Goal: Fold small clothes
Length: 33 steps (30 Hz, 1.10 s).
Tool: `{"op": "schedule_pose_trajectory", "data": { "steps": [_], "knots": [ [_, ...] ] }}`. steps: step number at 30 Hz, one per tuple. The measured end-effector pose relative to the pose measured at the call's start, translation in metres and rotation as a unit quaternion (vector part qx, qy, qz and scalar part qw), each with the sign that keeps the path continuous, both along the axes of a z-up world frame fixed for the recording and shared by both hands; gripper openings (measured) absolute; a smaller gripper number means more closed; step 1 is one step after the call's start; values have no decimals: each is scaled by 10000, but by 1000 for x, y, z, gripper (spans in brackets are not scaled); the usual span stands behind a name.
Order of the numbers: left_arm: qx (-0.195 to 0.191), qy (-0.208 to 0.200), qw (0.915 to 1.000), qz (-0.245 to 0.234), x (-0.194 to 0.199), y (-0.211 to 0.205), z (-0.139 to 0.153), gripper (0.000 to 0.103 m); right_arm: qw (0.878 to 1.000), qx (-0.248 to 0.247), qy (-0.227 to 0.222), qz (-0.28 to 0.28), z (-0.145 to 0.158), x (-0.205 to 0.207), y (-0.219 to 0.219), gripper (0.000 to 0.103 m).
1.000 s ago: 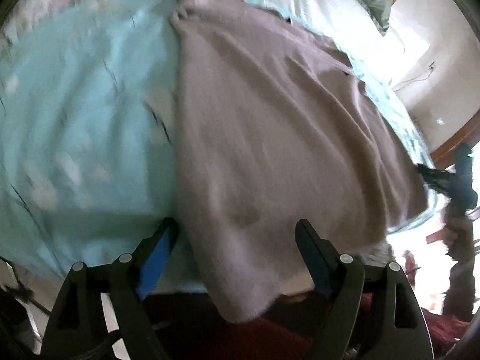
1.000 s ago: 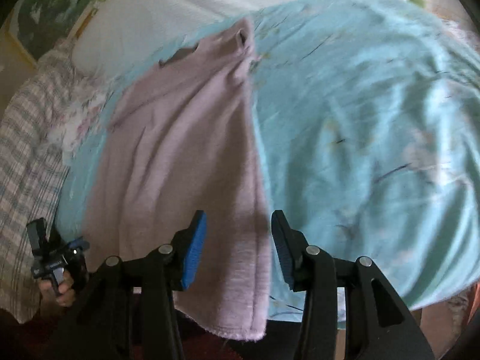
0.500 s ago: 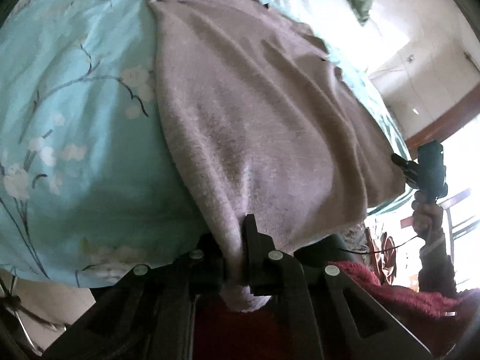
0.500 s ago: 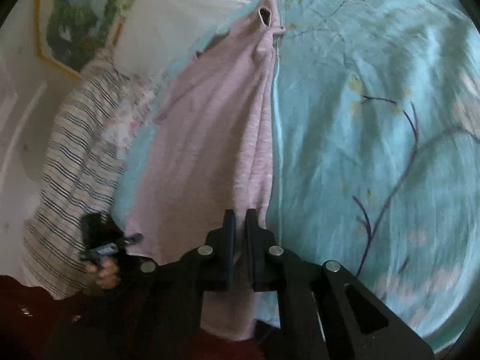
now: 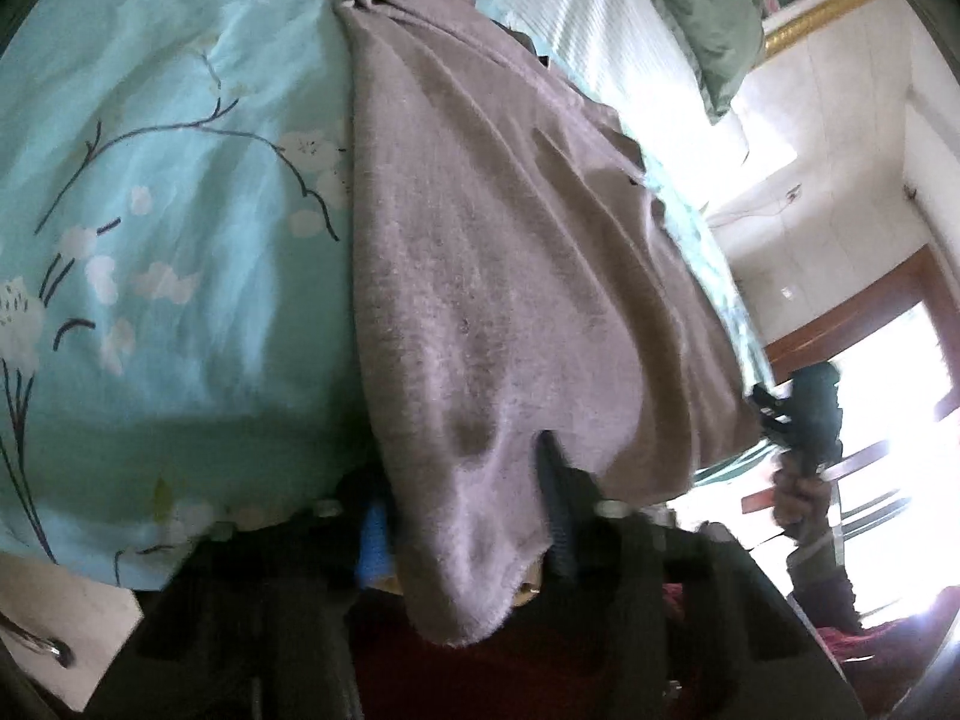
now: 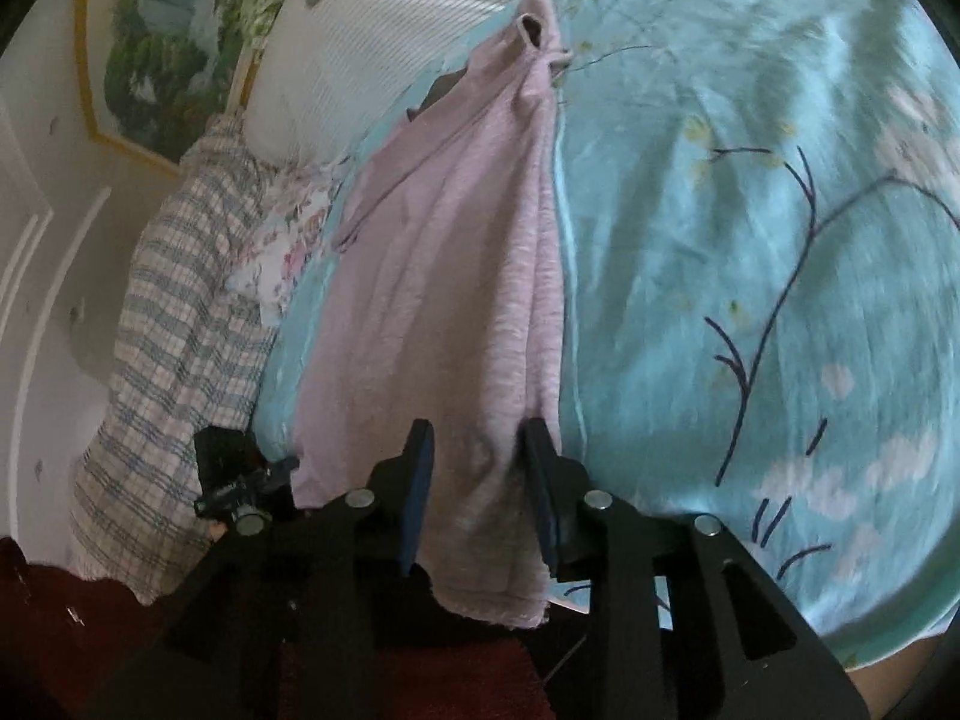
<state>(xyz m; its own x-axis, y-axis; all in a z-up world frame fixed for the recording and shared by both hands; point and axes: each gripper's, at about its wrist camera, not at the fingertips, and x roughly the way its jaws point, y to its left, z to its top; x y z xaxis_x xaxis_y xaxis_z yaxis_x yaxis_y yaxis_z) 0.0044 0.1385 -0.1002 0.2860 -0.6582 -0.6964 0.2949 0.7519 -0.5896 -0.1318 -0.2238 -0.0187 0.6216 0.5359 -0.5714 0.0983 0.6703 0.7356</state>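
1. The mauve garment (image 5: 510, 276) lies stretched lengthwise on the pale blue flowered bedcover (image 5: 180, 210), its far end bunched toward the white striped pillow (image 6: 372, 18) and its near hem hanging a little over the edge of the bed. In the right wrist view the garment (image 6: 456, 276) shows one side doubled along its length, with a layered edge next to the bare cover; it looks like a first lengthwise fold, though I cannot tell how neat it is.

2. The left gripper (image 5: 468, 540) has the near left corner of the hem between its tongs. They have just been opening slightly, and the cloth droops through the gap; whether the pads press on it is unclear, as the cloth hides them.

3. The right gripper (image 6: 474, 480) straddles the near right corner. Its tongs have just been opening and stand visibly apart, the fabric lying loose between them, so this corner appears released or not firmly caught.

4. By my judgement the task is early: the garment is spread and perhaps folded once, but no crosswise fold bringing hem to collar is done, and no finished stack shows.

5. Beyond the garment lie a checked blanket (image 6: 162, 330) and a flowered cloth (image 6: 288, 240) at the bed's side, and a framed picture (image 6: 156, 42) on the wall.
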Motion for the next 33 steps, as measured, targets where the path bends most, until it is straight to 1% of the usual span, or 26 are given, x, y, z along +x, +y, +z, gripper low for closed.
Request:
{"op": "schedule_pose_trajectory", "data": {
  "steps": [1, 2, 3, 4, 6, 8, 9, 12, 15, 17, 18, 19, 20, 21, 22, 23, 24, 25, 27, 28, 29, 30, 31, 33],
  "knots": [
    [176, -40, 9998, -72, 0, -6, -1, 7, 9999, -135, -17, 87, 1, 1, 3, 32],
    [258, -40, 9996, -138, 0, -10, -1, 5, 9994, -307, -13, 155, 3, 3, 7, 32],
    [344, -76, 9993, -146, 1, -12, 1, 5, 9988, -442, -4, 205, 4, 4, 10, 24],
    [463, -119, 9987, -182, -1, -14, 6, 4, 9984, -492, -27, 277, 7, 5, 13, 4],
    [611, -248, 9976, -200, -8, -13, 23, 4, 9985, -415, -226, 261, 15, -4, 16, 4],
    [672, -658, 9954, -156, -19, -1, 48, 4, 9987, -282, -384, 181, 19, -17, 13, 4],
    [696, -727, 9948, -147, -21, 4, 52, 4, 9988, -262, -378, 136, 18, -22, 12, 4],
    [533, -498, 9973, -92, -15, 15, 45, 4, 9997, 4, -244, 42, 3, -25, 4, 4],
    [298, -410, 9987, -2, -16, 22, 41, 4, 9991, 183, -394, 22, 6, -26, 2, 4],
    [218, -349, 9992, 19, -15, 23, 36, 5, 9996, 40, -269, -107, 5, -24, -3, 4],
    [202, -240, 9995, 31, -11, 24, 30, 5, 9997, -64, -149, -168, 3, -23, -5, 7],
    [182, -148, 9997, 37, -8, 21, 25, 5, 9998, -65, -118, -150, 2, -22, -5, 8],
    [153, -54, 9999, 33, -7, 23, 19, 5, 9999, -32, -70, -95, 1, -20, -5, 15],
    [145, 30, 9999, 22, -7, 27, 14, 9, 9999, -45, -34, -83, 0, -19, -5, 37],
    [152, 166, 9997, 2, -5, 28, 8, 10, 9999, -36, -77, -53, 1, -17, -4, 50],
    [146, 235, 9996, -26, -3, 27, 4, 17, 9999, -31, -132, -35, 3, -14, -3, 50],
    [146, 321, 9994, -57, 0, 26, -1, 31, 9999, -45, -145, 19, 2, -10, -1, 50],
    [127, 420, 9990, -100, 3, 24, -5, 35, 9998, -89, -69, 146, -1, -1, 3, 50],
    [13, 391, 9991, -169, 5, 20, -5, 36, 9995, -73, -74, 294, -4, 11, 12, 50],
    [19, 308, 9993, -201, 6, 17, -4, 35, 9990, 36, -142, 415, -6, 18, 16, 49],
    [58, 221, 9995, -221, 6, 15, -2, 21, 9986, 58, -156, 507, -7, 22, 20, 45],
    [112, 149, 9996, -214, 6, 14, -1, 5, 9980, 68, -117, 624, -8, 25, 25, 24],
    [111, 115, 9997, -200, 4, 16, 1, 5, 9972, 148, -42, 738, -12, 26, 28, 9],
    [72, -37, 9999, -139, -2, 22, 9, 4, 9966, 140, -73, 814, -14, 18, 32, 9]
  ]
}}
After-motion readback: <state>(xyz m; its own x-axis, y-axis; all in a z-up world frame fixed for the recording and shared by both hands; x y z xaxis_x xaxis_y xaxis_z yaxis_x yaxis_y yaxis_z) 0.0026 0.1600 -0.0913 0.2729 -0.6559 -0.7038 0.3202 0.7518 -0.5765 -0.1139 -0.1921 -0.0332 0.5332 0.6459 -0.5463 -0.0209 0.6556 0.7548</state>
